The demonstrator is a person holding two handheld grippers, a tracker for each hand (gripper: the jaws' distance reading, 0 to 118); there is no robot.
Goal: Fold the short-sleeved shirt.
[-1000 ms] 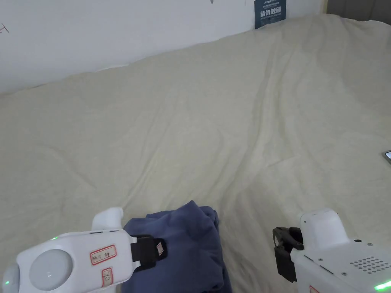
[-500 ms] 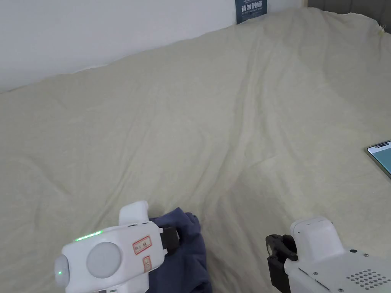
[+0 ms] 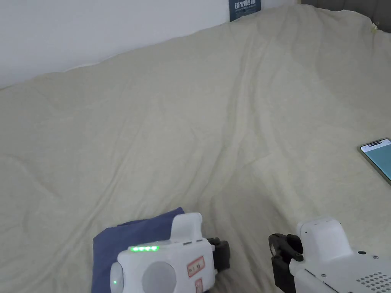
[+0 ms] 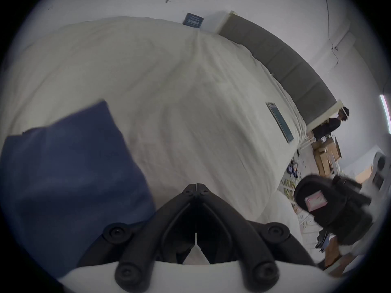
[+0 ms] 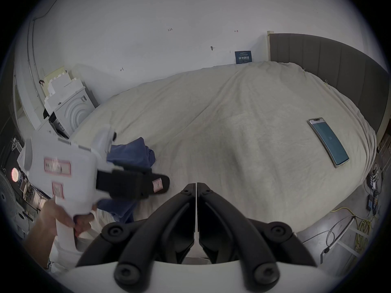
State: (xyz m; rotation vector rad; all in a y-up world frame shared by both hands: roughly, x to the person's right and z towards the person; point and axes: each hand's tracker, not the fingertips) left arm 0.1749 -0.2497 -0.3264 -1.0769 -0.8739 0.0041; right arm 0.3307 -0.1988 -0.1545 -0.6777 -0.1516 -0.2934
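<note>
**A:** Head view first: your blue shirt (image 3: 133,236) lies at the lower left of the frame as a compact, flat-looking packet on the bed (image 3: 214,114). Your left tongs (image 3: 223,255) sit just right of it, near the bottom edge; your right tongs (image 3: 280,253) are at the lower right, well apart from the cloth.

**B:** So how far along would you say I am?

**A:** Judging by that squared outline, the folding looks mostly done; what may be left is tidying an edge. In the left gripper view the shirt (image 4: 63,170) takes up the lower left, and your left tongs (image 4: 196,192) at bottom centre are closed with nothing between the jaws, over bare sheet. The right tongs (image 4: 330,204) show blurred at the right edge.

**B:** And the other camera?

**A:** In the right gripper view your right tongs (image 5: 196,186) are closed and empty too, at bottom centre. The shirt (image 5: 131,156) is at middle left, partly behind the left tongs (image 5: 160,183); some cloth there looks bunched, so you may want to check that side.

**B:** The room?

**A:** You have a rumpled cream sheet, a phone (image 5: 328,143) lying at the right of the bed, a grey headboard (image 5: 328,65) at the upper right, and a white wall (image 5: 148,33) above.
</note>
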